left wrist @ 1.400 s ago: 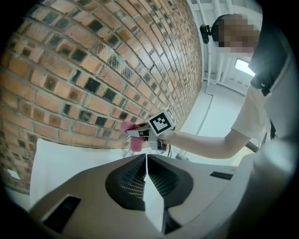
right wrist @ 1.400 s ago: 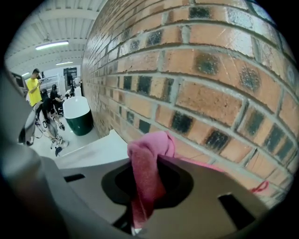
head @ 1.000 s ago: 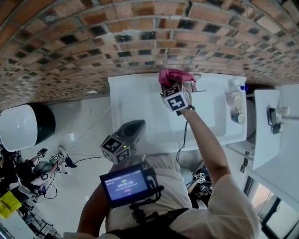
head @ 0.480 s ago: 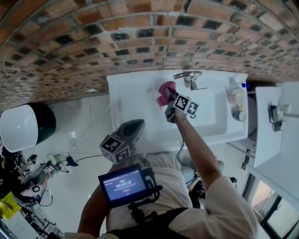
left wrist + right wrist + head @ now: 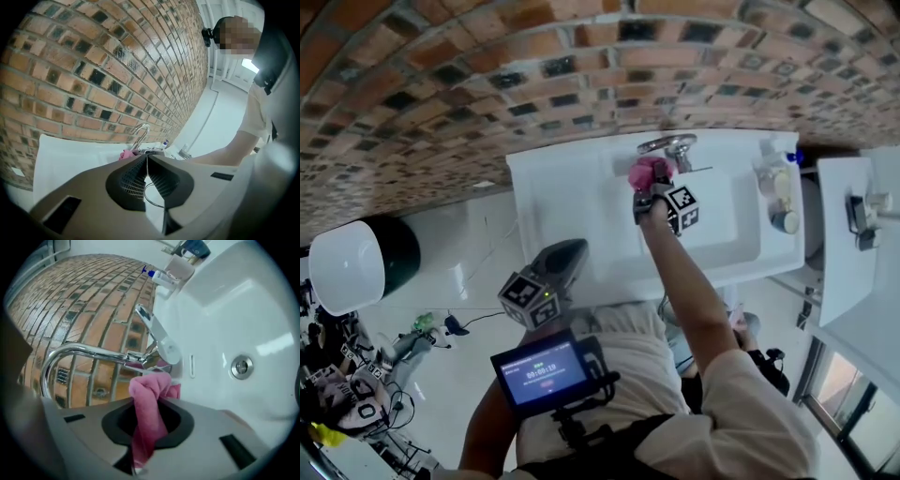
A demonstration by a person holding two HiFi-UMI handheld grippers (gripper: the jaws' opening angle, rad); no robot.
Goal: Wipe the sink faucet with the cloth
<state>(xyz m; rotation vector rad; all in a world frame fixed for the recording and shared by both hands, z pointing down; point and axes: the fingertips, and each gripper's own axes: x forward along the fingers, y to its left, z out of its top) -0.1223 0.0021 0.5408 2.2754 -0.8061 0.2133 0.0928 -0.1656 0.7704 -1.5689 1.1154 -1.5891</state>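
Note:
A chrome faucet [image 5: 671, 146] with a curved spout [image 5: 79, 354] and a lever handle [image 5: 157, 336] stands at the back of the white sink [image 5: 727, 246], against the brick wall. My right gripper [image 5: 649, 187] is shut on a pink cloth [image 5: 149, 411], and the cloth's bunched end [image 5: 649, 172] is at the faucet's base, just under the spout. My left gripper [image 5: 565, 258] hangs back near the person's body, in front of the sink's left part, shut with nothing between its jaws. The faucet [image 5: 139, 135] and the cloth [image 5: 126, 154] show far off in the left gripper view.
A spray bottle [image 5: 774, 183] and small containers [image 5: 785, 221] stand on the sink's right side. The drain [image 5: 242, 366] lies in the basin. A second white fixture [image 5: 853, 244] is at the right, a white round bin [image 5: 347, 267] at the left, cables on the floor.
My right gripper has carried the pink cloth from the basin's left back toward the faucet base. The left gripper has stayed where it was.

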